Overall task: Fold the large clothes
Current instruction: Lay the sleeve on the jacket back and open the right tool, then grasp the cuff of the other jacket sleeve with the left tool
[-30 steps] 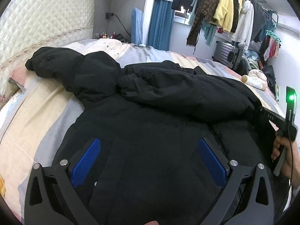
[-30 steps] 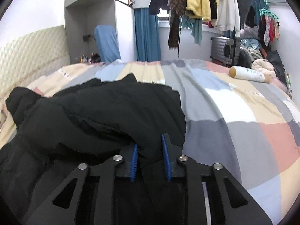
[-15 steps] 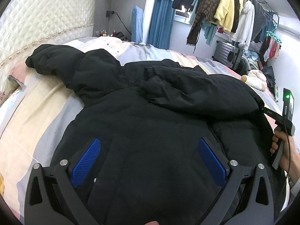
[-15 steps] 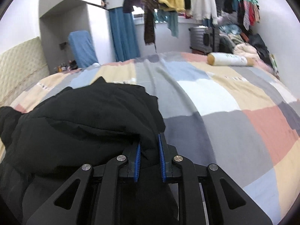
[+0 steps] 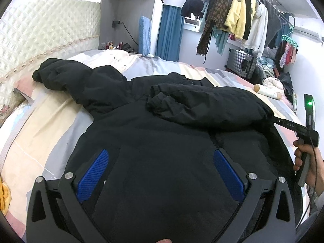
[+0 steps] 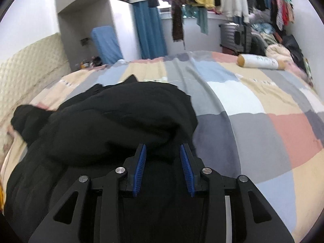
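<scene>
A large black padded jacket (image 5: 158,141) lies spread on the bed. One sleeve (image 5: 204,105) is folded across its chest; the other sleeve (image 5: 66,77) stretches out to the far left. My left gripper (image 5: 160,162) is wide open, hovering over the jacket's lower body. My right gripper (image 6: 163,158) is open, its blue pads either side of the folded sleeve's edge (image 6: 145,125) without pinching it. The right gripper also shows in the left wrist view (image 5: 291,125) at the jacket's right side.
The bed has a checked cover (image 6: 253,121) in grey, beige and pink. A quilted headboard (image 5: 40,40) is at the left. A cream bolster (image 6: 261,61) lies at the far right. Hanging clothes (image 5: 239,20) and a suitcase (image 5: 241,62) stand beyond the bed.
My right gripper's jaws have opened and let go of the folded sleeve. The sleeve now rests further across the jacket's chest. The left gripper has stayed open and nearly still.
</scene>
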Demonstrator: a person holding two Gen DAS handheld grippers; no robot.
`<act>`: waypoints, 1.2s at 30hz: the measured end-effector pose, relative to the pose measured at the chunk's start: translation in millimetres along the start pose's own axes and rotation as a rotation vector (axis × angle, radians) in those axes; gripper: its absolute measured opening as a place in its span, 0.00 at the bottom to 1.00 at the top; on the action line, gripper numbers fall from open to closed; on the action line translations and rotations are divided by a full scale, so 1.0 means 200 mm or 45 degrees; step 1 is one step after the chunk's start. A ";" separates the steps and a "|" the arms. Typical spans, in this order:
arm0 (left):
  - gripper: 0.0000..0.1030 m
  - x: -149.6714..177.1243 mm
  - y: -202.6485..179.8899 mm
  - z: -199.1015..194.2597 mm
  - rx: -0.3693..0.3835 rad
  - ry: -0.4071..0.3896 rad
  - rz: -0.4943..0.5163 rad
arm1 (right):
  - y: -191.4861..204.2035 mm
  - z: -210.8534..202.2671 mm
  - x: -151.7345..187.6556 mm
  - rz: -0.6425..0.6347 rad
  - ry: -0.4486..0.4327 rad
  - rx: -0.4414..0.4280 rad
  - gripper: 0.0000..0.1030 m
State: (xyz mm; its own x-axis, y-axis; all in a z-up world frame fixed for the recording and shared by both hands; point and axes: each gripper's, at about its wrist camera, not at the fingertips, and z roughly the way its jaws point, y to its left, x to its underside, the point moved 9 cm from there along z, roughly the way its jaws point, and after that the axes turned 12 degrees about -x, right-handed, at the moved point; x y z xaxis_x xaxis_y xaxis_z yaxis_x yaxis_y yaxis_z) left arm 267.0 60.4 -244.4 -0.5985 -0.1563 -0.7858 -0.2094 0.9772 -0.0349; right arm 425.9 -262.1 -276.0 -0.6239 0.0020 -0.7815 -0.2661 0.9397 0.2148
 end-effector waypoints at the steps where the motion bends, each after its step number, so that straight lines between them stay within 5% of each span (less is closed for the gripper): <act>1: 1.00 0.00 0.00 -0.02 0.002 -0.008 0.000 | 0.06 -0.05 0.00 -0.025 -0.008 -0.020 0.33; 7: 1.00 0.01 -0.03 -0.11 0.008 -0.054 0.023 | 0.28 -0.28 0.00 -0.070 -0.082 -0.101 0.34; 10: 1.00 0.02 -0.03 -0.13 0.007 -0.062 0.028 | 0.40 -0.41 0.06 -0.066 -0.128 -0.167 0.53; 22: 1.00 0.03 -0.06 -0.22 0.014 -0.092 0.038 | 0.64 -0.78 0.28 -0.117 -0.212 -0.267 0.86; 27: 1.00 0.01 -0.02 -0.20 0.007 -0.078 0.011 | 0.68 -0.90 0.36 -0.145 -0.281 -0.227 1.00; 36: 1.00 -0.33 0.26 -0.03 -0.025 -0.041 -0.183 | 0.68 -0.89 0.37 -0.156 -0.323 -0.240 1.00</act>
State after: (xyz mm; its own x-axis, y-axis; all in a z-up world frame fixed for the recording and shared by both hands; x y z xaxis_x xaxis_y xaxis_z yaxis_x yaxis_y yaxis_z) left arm 290.9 121.2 -191.9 -0.5361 -0.2890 -0.7931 -0.3065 0.9421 -0.1362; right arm 212.7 -196.0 -199.3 -0.3826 0.0001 -0.9239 -0.4741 0.8583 0.1964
